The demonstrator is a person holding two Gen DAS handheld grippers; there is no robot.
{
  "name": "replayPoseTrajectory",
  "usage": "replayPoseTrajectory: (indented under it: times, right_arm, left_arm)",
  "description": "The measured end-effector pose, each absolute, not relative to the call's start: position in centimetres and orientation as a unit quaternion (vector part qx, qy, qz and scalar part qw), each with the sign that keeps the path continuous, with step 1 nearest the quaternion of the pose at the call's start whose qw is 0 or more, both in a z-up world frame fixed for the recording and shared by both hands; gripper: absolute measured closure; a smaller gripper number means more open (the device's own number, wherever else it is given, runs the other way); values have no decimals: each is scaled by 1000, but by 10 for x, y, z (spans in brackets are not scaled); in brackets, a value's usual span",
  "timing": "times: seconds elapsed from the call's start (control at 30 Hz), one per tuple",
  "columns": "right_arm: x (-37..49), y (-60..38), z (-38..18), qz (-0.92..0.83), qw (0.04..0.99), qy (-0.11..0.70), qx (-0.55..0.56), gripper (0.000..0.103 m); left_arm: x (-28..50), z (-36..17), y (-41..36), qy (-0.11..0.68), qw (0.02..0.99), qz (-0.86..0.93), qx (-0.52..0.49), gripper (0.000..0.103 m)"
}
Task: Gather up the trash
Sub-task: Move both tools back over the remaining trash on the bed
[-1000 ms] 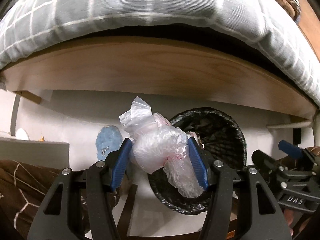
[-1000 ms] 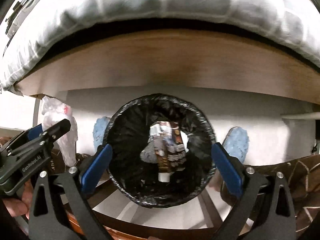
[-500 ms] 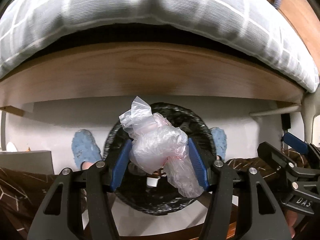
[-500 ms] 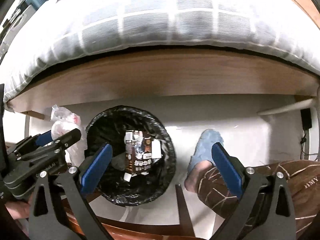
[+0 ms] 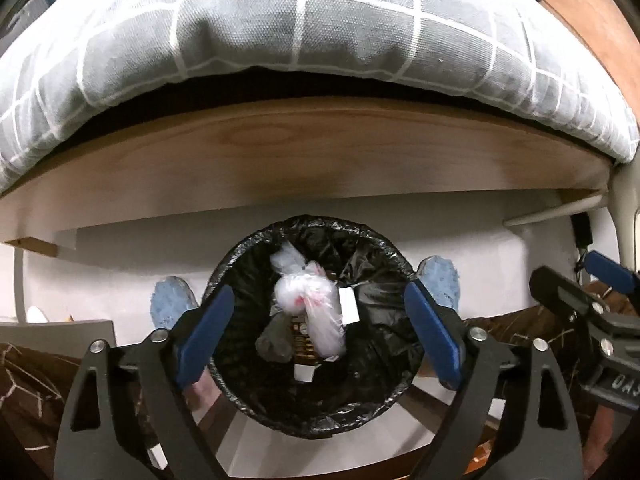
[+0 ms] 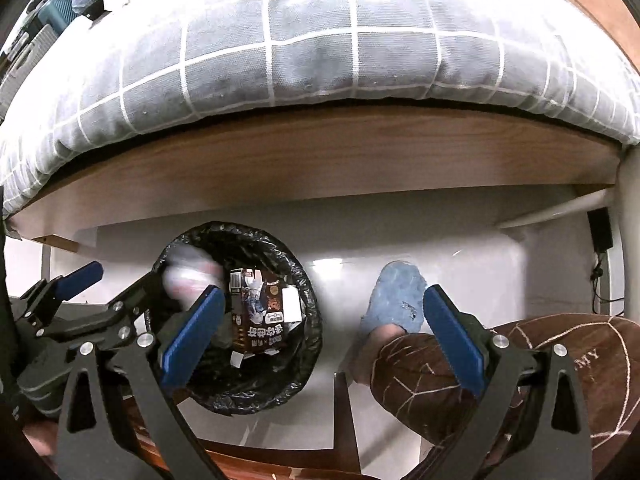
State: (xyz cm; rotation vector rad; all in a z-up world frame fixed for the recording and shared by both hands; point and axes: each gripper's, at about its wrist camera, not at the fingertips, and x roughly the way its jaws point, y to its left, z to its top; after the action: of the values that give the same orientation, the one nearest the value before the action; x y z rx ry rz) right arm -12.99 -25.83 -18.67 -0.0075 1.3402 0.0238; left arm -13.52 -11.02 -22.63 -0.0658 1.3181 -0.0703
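A round bin with a black liner (image 5: pixel 384 248) stands on the white floor below me; it also shows in the right wrist view (image 6: pixel 308 296). A crumpled clear plastic bag (image 5: pixel 308 300) with red marks is inside the bin opening, free of my fingers; in the right wrist view it is a blur (image 6: pixel 188 276). A brown drink carton (image 6: pixel 260 312) lies in the bin. My left gripper (image 5: pixel 318 338) is open and empty above the bin. My right gripper (image 6: pixel 320 344) is open and empty, to the right of the bin.
A bed with a grey checked cover (image 5: pixel 280 24) on a wooden frame (image 5: pixel 312 160) runs across the back. The person's blue slippers (image 5: pixel 172 300) (image 6: pixel 394 300) and brown-trousered legs (image 6: pixel 520 364) flank the bin. A wooden chair edge (image 6: pixel 280 468) is at the bottom.
My left gripper moved over the bin, opened and let go of the plastic bag, which dropped into the bin. My right gripper shifted to the right, away from the bin.
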Motion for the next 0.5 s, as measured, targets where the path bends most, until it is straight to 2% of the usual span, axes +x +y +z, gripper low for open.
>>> replayPoseTrajectory:
  times: [0.1, 0.5]
  right_arm:
    - [-128, -256, -185, 16, 788, 615, -6, 7]
    - [-112, -243, -143, 27, 818, 575, -23, 7]
  left_arm:
    - [-136, -217, -104, 604, 796, -30, -28, 8]
    - [-129, -155, -71, 561, 826, -30, -38, 6]
